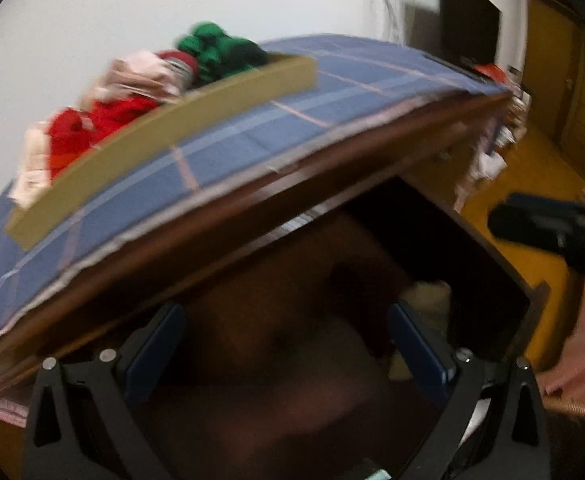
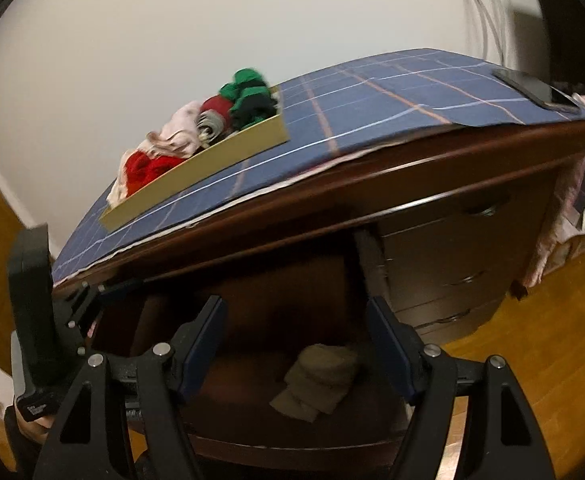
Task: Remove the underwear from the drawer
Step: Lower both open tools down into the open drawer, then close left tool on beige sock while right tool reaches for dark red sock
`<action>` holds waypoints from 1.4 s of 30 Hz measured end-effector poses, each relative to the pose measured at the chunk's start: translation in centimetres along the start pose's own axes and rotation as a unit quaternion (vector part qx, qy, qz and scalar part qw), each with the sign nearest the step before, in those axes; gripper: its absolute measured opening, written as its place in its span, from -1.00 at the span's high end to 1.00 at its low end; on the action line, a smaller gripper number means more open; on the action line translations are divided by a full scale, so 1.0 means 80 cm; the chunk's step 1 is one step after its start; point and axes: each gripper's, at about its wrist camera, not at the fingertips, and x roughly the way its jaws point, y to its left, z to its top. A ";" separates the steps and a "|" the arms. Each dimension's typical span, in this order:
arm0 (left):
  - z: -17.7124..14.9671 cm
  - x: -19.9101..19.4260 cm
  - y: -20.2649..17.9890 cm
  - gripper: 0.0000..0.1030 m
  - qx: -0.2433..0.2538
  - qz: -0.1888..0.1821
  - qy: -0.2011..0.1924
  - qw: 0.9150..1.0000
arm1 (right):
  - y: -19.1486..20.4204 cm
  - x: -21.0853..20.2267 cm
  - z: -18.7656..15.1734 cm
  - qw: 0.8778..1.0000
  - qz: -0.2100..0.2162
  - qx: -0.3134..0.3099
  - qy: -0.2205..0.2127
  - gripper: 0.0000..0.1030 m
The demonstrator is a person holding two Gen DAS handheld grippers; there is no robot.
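Left wrist view — left gripper (image 1: 288, 344): jaws stand wide apart with nothing between the blue pads; it points down into the open drawer (image 1: 524, 312) of a dark wooden dresser (image 1: 332, 168).
Left wrist view — underwear: a pale folded garment (image 1: 428, 300) lies on the drawer floor, just beyond and inside the right-hand finger; the picture is dim and blurred, so its shape cannot be told here.
Left wrist view — right gripper (image 1: 548, 232): seen as a dark body entering from the right edge, above the drawer's far side; its jaws do not show in this view.
Left wrist view — dresser top: a blue checked cloth (image 1: 252, 120) carries a shallow cardboard tray (image 1: 164, 148) filled with red, pink and green clothes (image 1: 140, 92).
Right wrist view — right gripper (image 2: 296, 344): jaws parted wide, empty, aimed downward into the drawer (image 2: 276, 440).
Right wrist view — underwear: the beige folded underwear (image 2: 318, 382) lies on the drawer floor straight ahead of the jaws, framed between the two fingers but below them and not touched; its long axis runs slantwise, lower left to upper right.
Right wrist view — left gripper (image 2: 92, 292): at the left edge, over the drawer's left side, off to the side of the garment.
Judgement — nearer hand: the right gripper is the better lined up; a straight descent should bring its pads either side of the fold.
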 end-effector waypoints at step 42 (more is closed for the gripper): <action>-0.006 0.086 -0.007 0.48 0.052 -0.172 0.194 0.964 | -0.067 -0.001 0.005 0.998 0.008 0.060 -0.013 -0.39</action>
